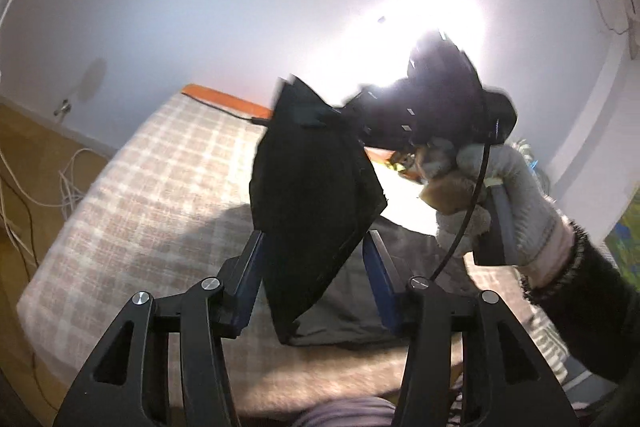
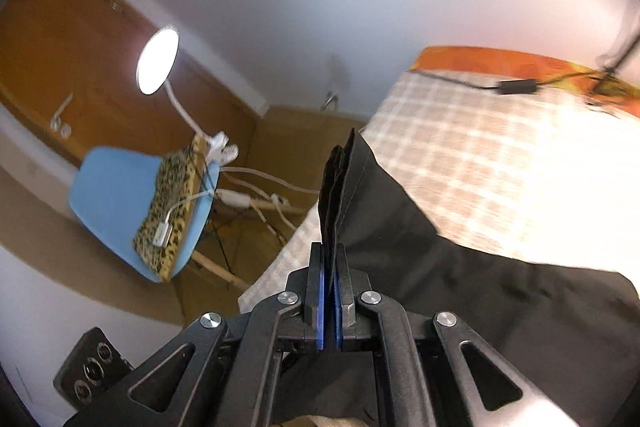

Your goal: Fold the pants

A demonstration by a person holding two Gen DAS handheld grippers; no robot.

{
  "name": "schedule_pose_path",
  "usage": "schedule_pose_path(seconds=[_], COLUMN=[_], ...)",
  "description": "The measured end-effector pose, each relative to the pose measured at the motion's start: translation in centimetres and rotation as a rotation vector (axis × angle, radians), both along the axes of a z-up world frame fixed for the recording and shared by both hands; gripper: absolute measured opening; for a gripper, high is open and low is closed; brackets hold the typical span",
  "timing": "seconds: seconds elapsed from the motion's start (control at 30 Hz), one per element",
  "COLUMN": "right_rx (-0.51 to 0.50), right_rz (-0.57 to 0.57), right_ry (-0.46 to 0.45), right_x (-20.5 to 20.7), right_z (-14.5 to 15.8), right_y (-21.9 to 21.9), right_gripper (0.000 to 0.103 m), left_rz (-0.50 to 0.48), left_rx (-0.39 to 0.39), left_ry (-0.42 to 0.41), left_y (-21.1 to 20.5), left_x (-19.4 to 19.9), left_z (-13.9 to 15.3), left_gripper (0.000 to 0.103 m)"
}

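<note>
1. The pants (image 2: pixel 460 287), dark and limp, hang lifted above the bed (image 2: pixel 460 155); the right hand-held gripper (image 2: pixel 330 259) is clenched on a bunched edge of several cloth layers, while most of the fabric trails down onto the checked bed cover.

2. The left hand-held gripper (image 1: pixel 316 259) stands released, its blue pads apart on either side of a hanging corner of the pants (image 1: pixel 316 195). The cloth lies between the jaws, but the pads do not appear to press on it, though motion blur makes this hard to be sure of.

3. Risk: only one gripper holds the garment. If the right one's pinch catches only some of the stacked layers, the inner ones could slide out and the fold would fall open onto the bed.

4. Risk: the loose corner may swing out from between the left jaws before they close, so they would shut on nothing or on a single layer, leaving the fold skewed.

5. Risk: the gloved hand (image 1: pixel 492 195) carries the right gripper just above the bed and close to the left one, with a thin cable (image 1: pixel 468 219) hanging between them; the cable could snag on the left gripper's linkage.

6. Risk: a dark cord (image 2: pixel 516 87) lies at the far edge of the bed; dragged fabric could catch it.
</note>
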State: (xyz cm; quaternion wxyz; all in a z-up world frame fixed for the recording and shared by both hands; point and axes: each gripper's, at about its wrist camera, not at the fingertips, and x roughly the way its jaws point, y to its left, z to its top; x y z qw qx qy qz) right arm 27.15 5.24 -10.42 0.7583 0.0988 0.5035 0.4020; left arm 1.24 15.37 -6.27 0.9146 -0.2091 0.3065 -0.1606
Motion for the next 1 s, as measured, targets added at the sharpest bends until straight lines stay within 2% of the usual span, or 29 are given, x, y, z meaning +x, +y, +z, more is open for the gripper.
schedule_pose_path(seconds=[0.17,0.27,0.53,0.83,1.0], right_rx=[0.035,0.035,0.024,0.036,0.016], right_rz=[-0.080,-0.126,-0.287,-0.447,-0.560], right_ry=[-0.005,-0.006,0.038,0.077,0.138], right_x=[-0.9,-1.3,-1.9,-3.7,-3.8], right_z=[0.8,0.5,-1.6,-2.0,-4.2], right_y=[-6.0,-9.6,-19.3,-30.1,-35.8], right_gripper=[0.001,0.001,0.001,0.001,0.001], left_rz=[0.077,0.067,-0.082,-0.254,-0.354], left_rx=[0.062,0.100,0.197,0.301,0.356], left_ry=[0.018,0.054,0.150,0.149,0.173], left_y=[2.1,1.8,-3.4,-11.4,-15.5], left_x=[1.5,3.2,9.3,11.4,12.5], left_z=[-0.6,-1.8,-6.3,-6.4,-7.8], left_gripper=[0.049,0.048,0.048,0.048,0.048])
